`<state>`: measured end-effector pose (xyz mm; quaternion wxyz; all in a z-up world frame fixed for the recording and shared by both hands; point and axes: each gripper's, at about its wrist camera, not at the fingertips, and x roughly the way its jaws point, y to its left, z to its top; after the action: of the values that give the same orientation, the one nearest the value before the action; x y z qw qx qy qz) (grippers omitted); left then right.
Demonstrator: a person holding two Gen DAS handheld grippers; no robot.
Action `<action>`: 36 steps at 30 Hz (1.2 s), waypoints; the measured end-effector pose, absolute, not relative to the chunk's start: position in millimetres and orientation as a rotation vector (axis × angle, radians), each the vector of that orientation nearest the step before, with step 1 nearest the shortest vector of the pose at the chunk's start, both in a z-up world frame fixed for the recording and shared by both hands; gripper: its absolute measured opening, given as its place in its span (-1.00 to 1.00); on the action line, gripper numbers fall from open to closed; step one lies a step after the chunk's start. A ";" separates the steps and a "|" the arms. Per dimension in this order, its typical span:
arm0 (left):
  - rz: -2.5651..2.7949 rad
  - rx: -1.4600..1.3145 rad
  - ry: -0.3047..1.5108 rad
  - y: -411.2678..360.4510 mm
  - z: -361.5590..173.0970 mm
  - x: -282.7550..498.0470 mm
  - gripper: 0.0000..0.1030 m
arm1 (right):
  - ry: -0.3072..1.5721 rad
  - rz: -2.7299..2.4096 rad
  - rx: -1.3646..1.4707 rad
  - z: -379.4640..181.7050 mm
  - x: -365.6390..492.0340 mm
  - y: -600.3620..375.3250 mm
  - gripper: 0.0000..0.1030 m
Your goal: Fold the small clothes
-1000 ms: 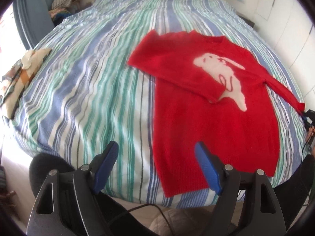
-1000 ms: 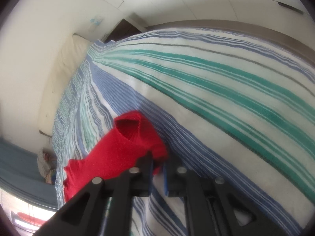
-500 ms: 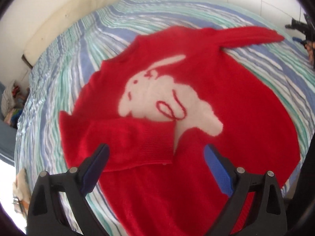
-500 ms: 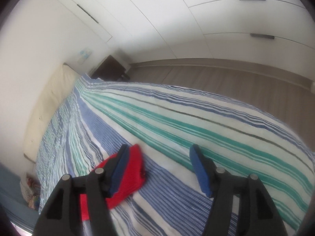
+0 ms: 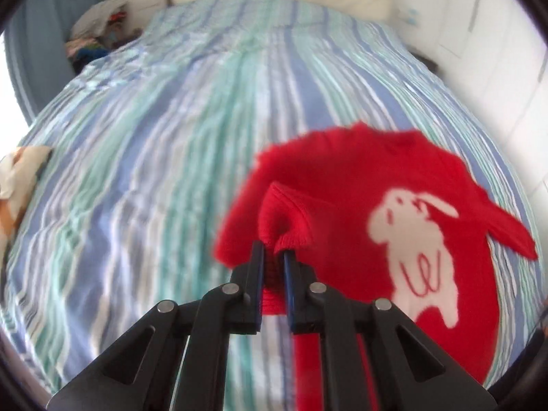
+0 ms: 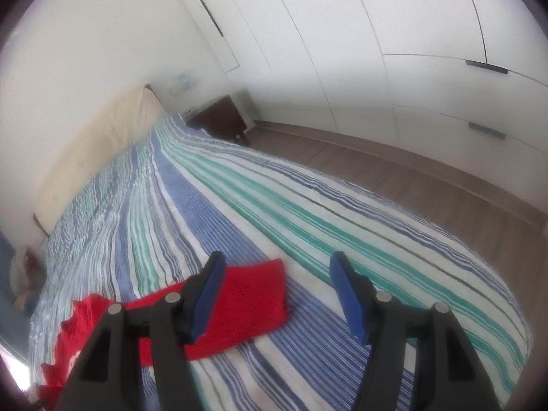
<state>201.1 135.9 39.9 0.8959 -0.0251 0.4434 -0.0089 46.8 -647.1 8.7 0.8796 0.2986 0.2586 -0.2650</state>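
A small red sweater (image 5: 346, 205) with a white rabbit (image 5: 414, 243) on its front lies on the striped bed. My left gripper (image 5: 274, 257) is shut on the cuff of its left sleeve (image 5: 284, 219) and holds it lifted over the sweater's left side. The other sleeve (image 6: 250, 301) lies flat on the bedcover in the right wrist view. My right gripper (image 6: 274, 294) is open and empty just above that sleeve's end.
The bed (image 5: 154, 144) has a blue, green and white striped cover. A cream headboard cushion (image 6: 92, 150) is at its far end. Folded cloth (image 5: 17, 178) lies at the left edge. A dark nightstand (image 6: 222, 120), wooden floor and white wardrobes (image 6: 394, 51) are to the right.
My left gripper has closed on the folded-in sleeve's cuff and lifted it. My right gripper let go of the other sleeve, opened and pulled back a little.
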 end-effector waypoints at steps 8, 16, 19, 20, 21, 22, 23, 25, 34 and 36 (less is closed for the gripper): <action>0.543 -0.129 0.945 321.1 17.7 222.4 -0.85 | 0.546 -0.538 0.546 14.0 59.0 -633.1 0.22; 0.595 -0.088 1.094 323.0 -52.9 237.1 -0.85 | 0.596 -0.526 0.451 12.8 74.5 -615.8 0.22; 0.615 -0.021 1.142 323.3 -67.0 234.9 -0.43 | 0.614 -0.513 0.408 12.2 79.5 -608.4 0.22; 0.647 0.030 1.127 319.4 -60.7 229.8 -0.18 | 0.617 -0.510 0.393 11.7 79.3 -606.5 0.22; 0.678 0.077 1.101 313.3 -50.2 222.2 0.32 | 0.617 -0.509 0.377 13.2 79.1 -604.4 0.25; 0.688 0.117 1.045 304.6 -34.6 212.1 0.56 | 0.617 -0.507 0.362 15.2 78.7 -602.1 0.41; 0.660 0.152 0.973 292.7 -15.7 201.9 0.61 | 0.621 -0.499 0.345 17.8 78.4 -599.2 0.51; 0.506 0.206 0.862 261.6 21.4 193.2 0.81 | 0.632 -0.470 0.301 23.4 80.2 -587.7 0.72; -0.324 0.200 0.969 84.2 35.7 333.2 0.90 | 0.690 0.055 0.102 68.7 202.4 -445.3 0.72; -0.367 0.250 0.998 54.7 15.1 366.0 0.89 | 0.722 0.194 0.075 71.1 242.3 -410.4 0.72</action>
<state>366.0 54.7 15.1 0.8544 0.1191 0.4747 -0.1747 242.3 -410.4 71.1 0.9303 0.0364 0.3525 0.0949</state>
